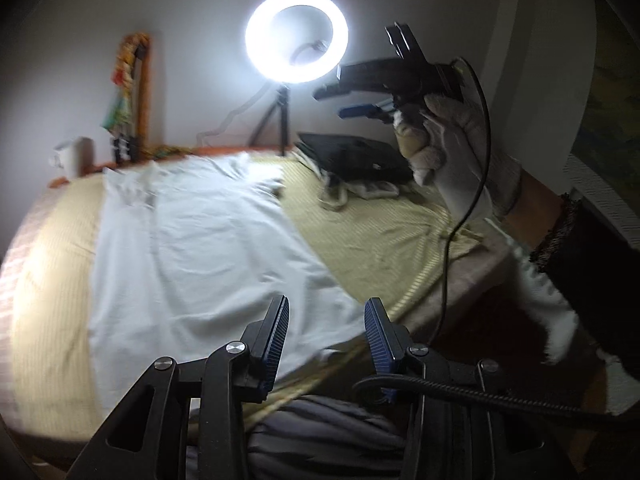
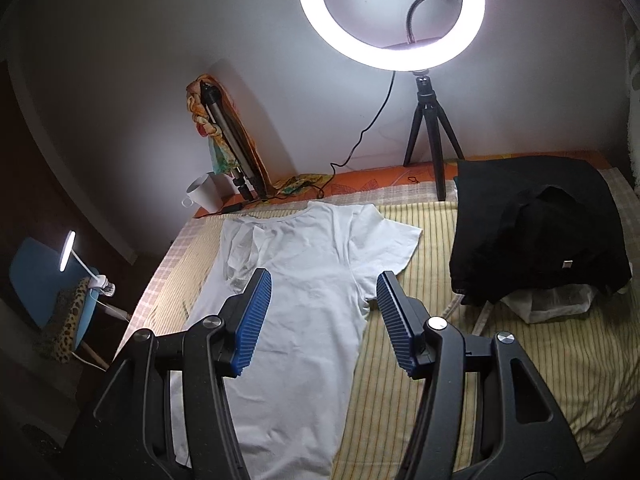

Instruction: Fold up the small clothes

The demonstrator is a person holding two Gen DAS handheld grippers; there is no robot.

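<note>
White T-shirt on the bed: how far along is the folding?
Done: the white T-shirt lies spread on the striped bedcover, its left sleeve apparently turned in. In hand: nothing; the left gripper and right gripper are both open and empty above it. Left: the right sleeve still sticks out, the body is unfolded, and the black clothes wait.

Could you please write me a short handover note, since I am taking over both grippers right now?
Left gripper: open, nothing between the pads, above the near hem of the white T-shirt.
Right gripper: open and empty, raised above the bed.
The T-shirt lies lengthwise on the striped cover, collar toward the wall. Its right sleeve is spread out; the left one looks tucked in over the chest.
Black clothes are piled to the right.
Done: shirt laid out, maybe one sleeve folded.
Left: remaining folds.
</note>
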